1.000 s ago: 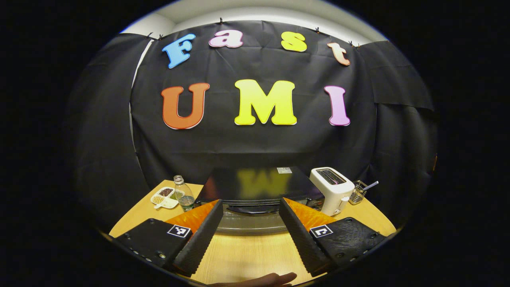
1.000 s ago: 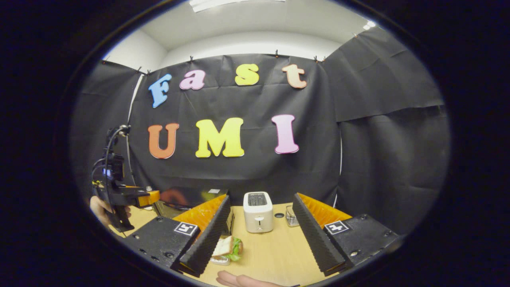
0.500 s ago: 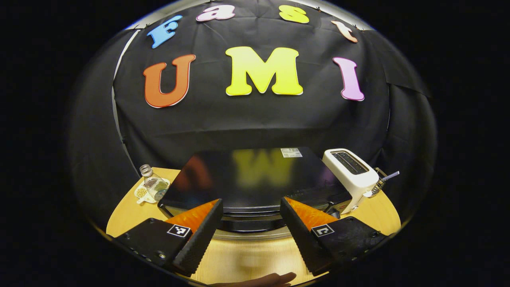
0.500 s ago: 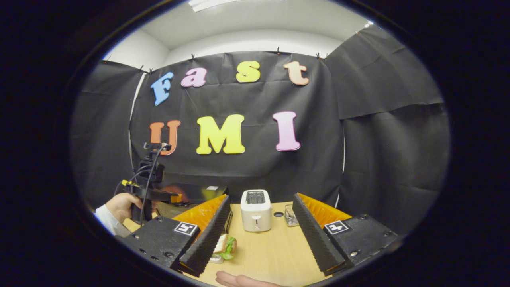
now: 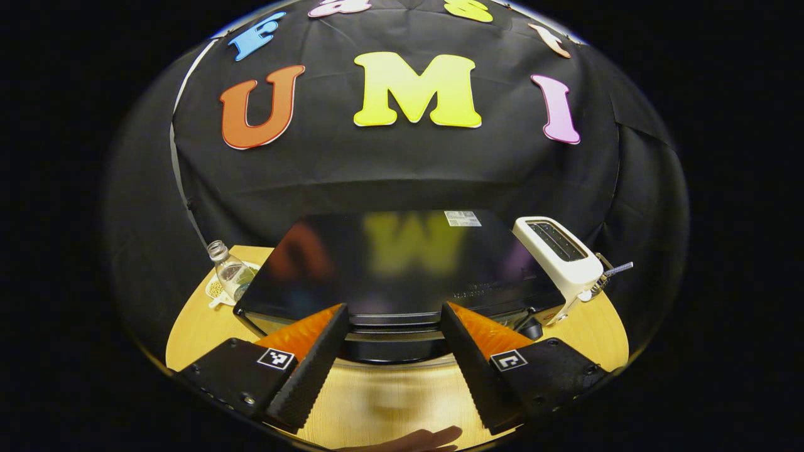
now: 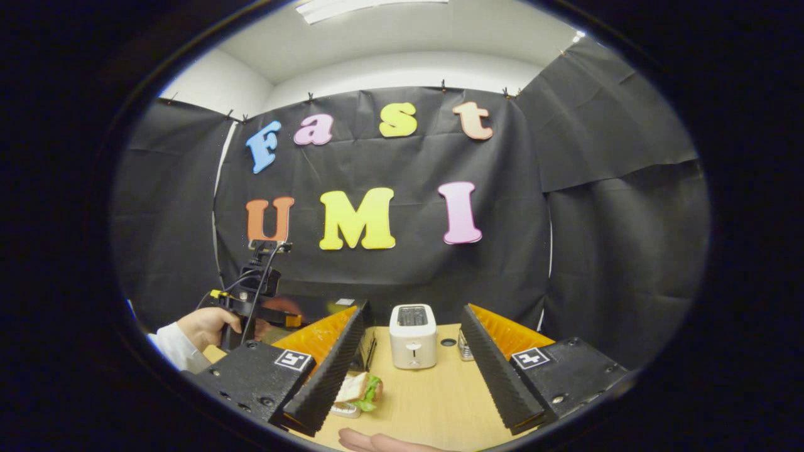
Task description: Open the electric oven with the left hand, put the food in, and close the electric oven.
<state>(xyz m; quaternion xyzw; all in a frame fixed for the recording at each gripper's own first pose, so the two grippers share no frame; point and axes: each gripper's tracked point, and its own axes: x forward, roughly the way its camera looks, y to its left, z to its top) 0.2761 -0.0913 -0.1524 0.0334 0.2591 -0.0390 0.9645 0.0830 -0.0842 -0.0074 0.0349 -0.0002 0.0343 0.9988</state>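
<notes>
My left gripper (image 5: 391, 370): two wedge fingers, ribbed inner faces, square tag marker on each black base, screws along edge. My right gripper (image 6: 407, 376): same build. My left hand (image 6: 204, 325): white sleeve cuff; black cables looping above

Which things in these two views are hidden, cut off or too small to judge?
- Oven door and handle, left gripper view: seen from above; left gripper fingers cover part of the front.
- Sandwich, right gripper view: partly behind a finger of the right gripper.
- Snack tray, left gripper view: contents too small, behind the bottle.
</notes>
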